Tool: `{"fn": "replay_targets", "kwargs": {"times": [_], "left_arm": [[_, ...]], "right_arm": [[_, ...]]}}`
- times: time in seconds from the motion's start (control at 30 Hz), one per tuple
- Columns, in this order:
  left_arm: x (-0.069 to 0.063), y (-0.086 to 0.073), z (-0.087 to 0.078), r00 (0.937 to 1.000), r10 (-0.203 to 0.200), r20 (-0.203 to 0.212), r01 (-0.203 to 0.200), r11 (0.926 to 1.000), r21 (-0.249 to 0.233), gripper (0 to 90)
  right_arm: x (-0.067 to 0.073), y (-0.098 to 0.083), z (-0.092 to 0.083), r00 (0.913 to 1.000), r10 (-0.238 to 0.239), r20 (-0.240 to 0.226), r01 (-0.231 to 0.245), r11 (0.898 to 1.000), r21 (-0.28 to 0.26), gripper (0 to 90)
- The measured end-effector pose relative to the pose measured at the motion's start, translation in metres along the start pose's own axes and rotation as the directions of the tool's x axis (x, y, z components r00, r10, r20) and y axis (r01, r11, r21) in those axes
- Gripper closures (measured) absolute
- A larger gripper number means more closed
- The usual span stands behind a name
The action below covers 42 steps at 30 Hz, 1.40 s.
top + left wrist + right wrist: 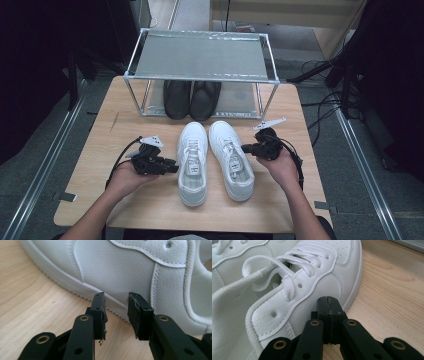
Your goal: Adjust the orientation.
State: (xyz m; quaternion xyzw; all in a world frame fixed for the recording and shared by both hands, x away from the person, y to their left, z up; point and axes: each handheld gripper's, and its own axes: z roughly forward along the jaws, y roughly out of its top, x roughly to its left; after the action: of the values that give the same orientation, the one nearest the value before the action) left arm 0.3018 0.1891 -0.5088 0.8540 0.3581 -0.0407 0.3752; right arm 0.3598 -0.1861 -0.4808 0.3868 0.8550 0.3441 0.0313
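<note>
A: Sneakers first. The left sneaker (pixel 193 162) and the right sneaker (pixel 231 159) lie side by side at mid-table (pixel 150 210), toes toward the rack (pixel 200 55), just in front of it.

B: Why are the grippers at their outer flanks?

A: My guess is that each hand takes one shoe from outside, so the pair can move together. The left gripper (pixel 116 308) sits low against the left sneaker's outer side, jaws partly apart, with a gap between the pads and nothing gripped. They frame the sole edge without pinching it.

B: And the right gripper (pixel 328 306)?

A: Clenched tight, jaws meeting, holding nothing. Its tip rests by the right sneaker's outer side, near the eyelets. Closed like that, it seems better suited to nudging or steadying than to lifting.

B: What else is around?

A: A pair of black shoes (pixel 192 99) stands on the rack's lower level, toes toward the person, filling its left and middle. The top shelf looks bare.

B: So what stands in the way?

A: If the white pair goes below, the black shoes take much of the room. The rack's front posts and top rail also narrow the entry. The top shelf is free, but needs a lift over that rail. Loose laces (pixel 287 272) could snag a jaw.
</note>
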Motion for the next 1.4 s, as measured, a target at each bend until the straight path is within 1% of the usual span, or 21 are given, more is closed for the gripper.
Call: {"fn": "replay_targets", "kwargs": {"times": [0.1, 0.17, 0.27, 0.33, 0.37, 0.4, 0.5, 0.6, 0.67, 0.7, 0.77, 0.83, 0.9, 0.97, 1.07, 1.13, 1.17, 1.2, 1.3, 1.33, 1.4], "left_arm": [[-0.009, 0.002, 0.006, 0.9990, 0.039, 0.023, -0.039, 0.9992, 0.008, 68.7], [-0.014, 0.003, 0.010, 0.9980, 0.052, 0.034, -0.053, 0.9985, 0.013, 69.5], [-0.020, 0.006, 0.018, 0.9959, 0.070, 0.058, -0.073, 0.9962, 0.049, 73.5], [-0.026, 0.006, 0.025, 0.9946, 0.088, 0.055, -0.092, 0.9922, 0.084, 75.9], [-0.028, 0.007, 0.026, 0.9936, 0.105, 0.042, -0.108, 0.9910, 0.079, 76.2], [-0.029, 0.008, 0.026, 0.9936, 0.107, 0.036, -0.110, 0.9905, 0.083, 76.3], [-0.030, 0.009, 0.026, 0.9939, 0.104, 0.037, -0.106, 0.9903, 0.089, 76.6], [-0.031, 0.009, 0.027, 0.9933, 0.110, 0.034, -0.113, 0.9897, 0.088, 76.6], [-0.033, 0.009, 0.027, 0.9933, 0.114, 0.021, -0.115, 0.9895, 0.087, 76.6], [-0.033, 0.009, 0.027, 0.9934, 0.113, 0.020, -0.115, 0.9898, 0.085, 76.6], [-0.034, 0.008, 0.028, 0.9939, 0.109, 0.016, -0.110, 0.9905, 0.082, 76.6], [-0.034, 0.008, 0.027, 0.9952, 0.096, 0.017, -0.097, 0.9918, 0.082, 76.6], [-0.035, 0.008, 0.028, 0.9971, 0.073, 0.023, -0.074, 0.9938, 0.082, 76.6], [-0.038, 0.008, 0.030, 0.9961, 0.082, 0.033, -0.084, 0.9928, 0.084, 76.6], [-0.044, 0.009, 0.033, 0.9910, 0.121, 0.057, -0.126, 0.9876, 0.093, 76.0], [-0.042, 0.008, 0.032, 0.9892, 0.120, 0.084, -0.127, 0.9880, 0.087, 73.2], [-0.040, 0.007, 0.031, 0.9889, 0.107, 0.103, -0.115, 0.9907, 0.073, 73.2], [-0.037, 0.007, 0.028, 0.9895, 0.100, 0.104, -0.106, 0.9927, 0.057, 73.1], [-0.033, 0.007, 0.016, 0.9917, 0.092, 0.090, -0.092, 0.9958, -0.004, 71.5], [-0.030, 0.006, 0.011, 0.9924, 0.085, 0.089, -0.083, 0.9963, -0.022, 70.8], [-0.027, 0.005, 0.005, 0.9937, 0.081, 0.078, -0.078, 0.9962, -0.038, 68.7]], "right_arm": [[0.000, 0.000, 0.001, 1.0000, 0.005, 0.002, -0.005, 1.000, -0.001, 90.0], [0.000, 0.000, 0.001, 1.0000, 0.004, 0.002, -0.004, 1.000, -0.001, 90.0], [0.000, 0.000, 0.001, 1.0000, 0.001, 0.006, -0.001, 1.000, -0.006, 90.0], [0.000, 0.001, 0.001, 0.9999, 0.003, 0.013, -0.003, 1.000, -0.006, 90.0], [0.001, 0.001, 0.002, 0.9999, 0.004, 0.016, -0.004, 1.000, -0.007, 90.0], [0.001, 0.001, 0.002, 0.9998, 0.001, 0.020, -0.001, 1.000, -0.009, 90.0], [0.001, 0.002, 0.003, 0.9999, 0.000, 0.016, 0.000, 1.000, -0.015, 90.0], [0.003, 0.004, 0.006, 0.9998, -0.005, 0.020, 0.006, 1.000, -0.023, 90.0], [0.005, 0.006, 0.008, 0.9994, -0.013, 0.033, 0.013, 1.000, -0.024, 90.0], [0.006, 0.007, 0.008, 0.9991, -0.013, 0.039, 0.014, 1.000, -0.020, 90.0], [0.007, 0.009, 0.009, 0.9988, -0.016, 0.047, 0.017, 0.999, -0.030, 90.0], [0.007, 0.010, 0.010, 0.9985, -0.018, 0.052, 0.020, 0.999, -0.037, 90.0], [0.007, 0.011, 0.011, 0.9986, -0.008, 0.051, 0.010, 0.999, -0.042, 90.0], [0.006, 0.012, 0.011, 0.9984, -0.008, 0.056, 0.010, 0.999, -0.047, 90.0], [0.004, 0.013, 0.012, 0.9980, 0.006, 0.063, -0.002, 0.998, -0.059, 90.0], [0.003, 0.012, 0.012, 0.9978, 0.015, 0.064, -0.011, 0.998, -0.063, 88.7], [0.002, 0.012, 0.011, 0.9972, 0.005, 0.075, 0.000, 0.998, -0.070, 85.8], [0.002, 0.011, 0.010, 0.9963, 0.004, 0.085, 0.003, 0.997, -0.074, 85.0], [0.002, 0.009, 0.005, 0.9972, 0.009, 0.074, -0.001, 0.994, -0.107, 81.3], [0.001, 0.008, 0.003, 0.9973, 0.000, 0.073, 0.009, 0.993, -0.117, 80.3], [0.003, 0.006, 0.001, 0.9971, 0.003, 0.077, 0.007, 0.992, -0.127, 78.1]]}}
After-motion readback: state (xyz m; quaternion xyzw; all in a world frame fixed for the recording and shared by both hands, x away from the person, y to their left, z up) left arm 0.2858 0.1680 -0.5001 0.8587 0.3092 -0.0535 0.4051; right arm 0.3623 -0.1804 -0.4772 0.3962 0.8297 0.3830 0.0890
